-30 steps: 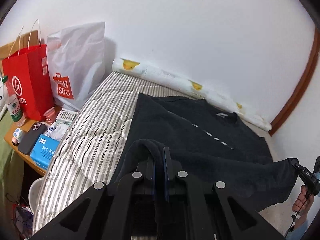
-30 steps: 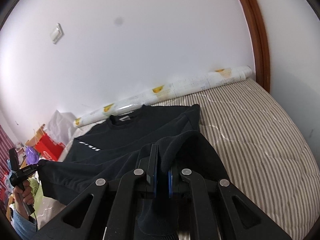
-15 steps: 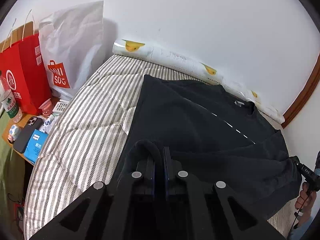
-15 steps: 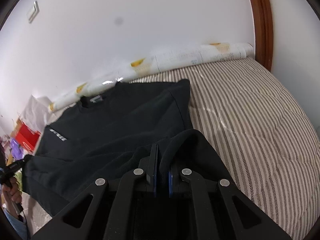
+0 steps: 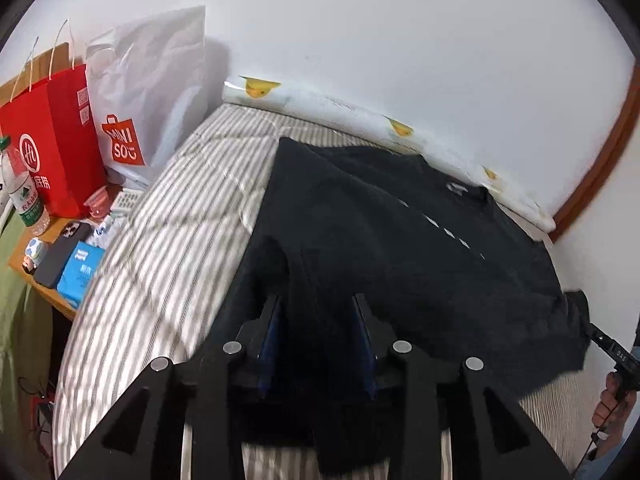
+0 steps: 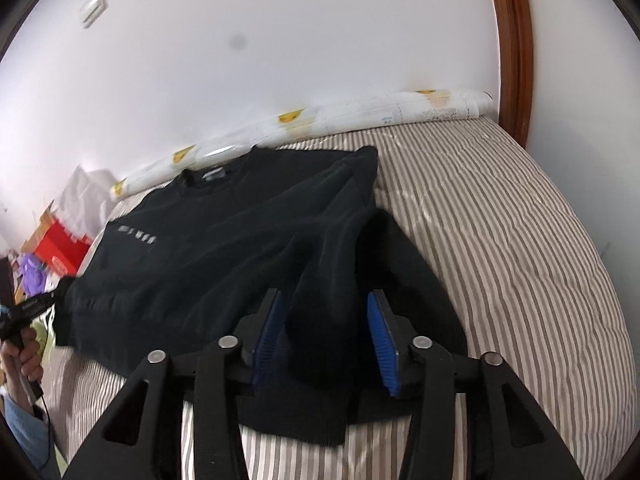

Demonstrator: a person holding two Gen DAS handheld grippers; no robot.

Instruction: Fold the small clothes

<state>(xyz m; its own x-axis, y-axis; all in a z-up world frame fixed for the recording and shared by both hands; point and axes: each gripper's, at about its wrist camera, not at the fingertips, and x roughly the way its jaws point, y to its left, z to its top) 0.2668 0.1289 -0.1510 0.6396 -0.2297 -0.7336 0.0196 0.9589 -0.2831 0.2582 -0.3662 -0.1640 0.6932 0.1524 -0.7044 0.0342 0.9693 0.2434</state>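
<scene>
Released black sweatshirt [image 5: 392, 248], now slack on striped bed [image 5: 160, 248]

The white bag [image 5: 148, 92] reads "MINISO"; other labels are too small.

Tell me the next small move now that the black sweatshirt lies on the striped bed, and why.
Probably draw both grippers back clear of the cloth. The left gripper and right gripper have just been opening; the black sweatshirt lies between unpressed pads, flat on the striped bed.
</scene>
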